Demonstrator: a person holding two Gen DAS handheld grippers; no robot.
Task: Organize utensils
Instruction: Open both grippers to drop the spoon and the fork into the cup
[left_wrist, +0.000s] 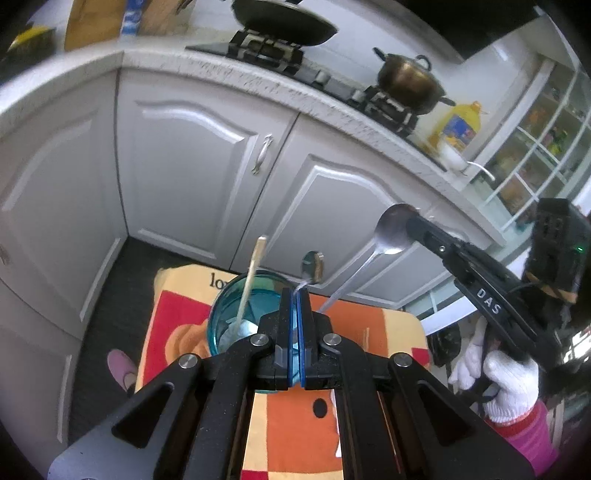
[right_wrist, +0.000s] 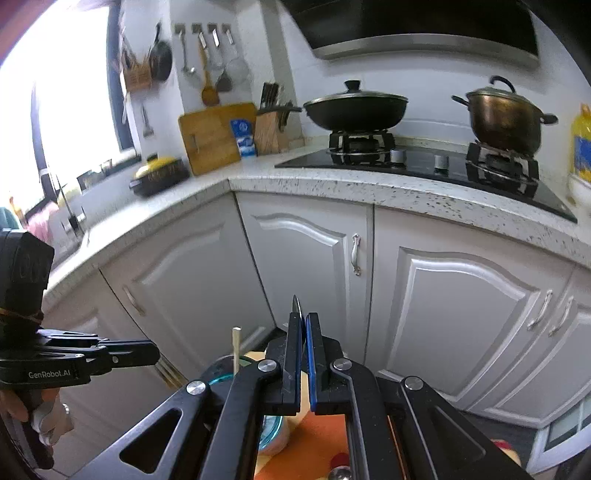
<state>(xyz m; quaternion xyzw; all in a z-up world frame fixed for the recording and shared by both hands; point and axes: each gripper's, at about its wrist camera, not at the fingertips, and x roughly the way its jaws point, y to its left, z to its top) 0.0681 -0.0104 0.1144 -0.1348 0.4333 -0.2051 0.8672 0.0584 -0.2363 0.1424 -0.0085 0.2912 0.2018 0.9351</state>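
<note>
I was mid-carry, a utensil in each hand and neither yet in the cup. My left hand-held gripper (left_wrist: 297, 295) was clenched on a small spoon (left_wrist: 312, 266), its bowl poking up past the fingertips at frame centre. My right hand-held gripper (right_wrist: 302, 325) gripped a large metal spoon (left_wrist: 391, 230) by its bowl, handle slanting down toward the lower centre of the left view. The blue glass cup (left_wrist: 225, 314), with one wooden chopstick (left_wrist: 251, 280) standing in it, sat on the patterned cushion (left_wrist: 184, 306) just beside my left fingers. Next, I judged, each spoon needed lowering over the rim and releasing.
</note>
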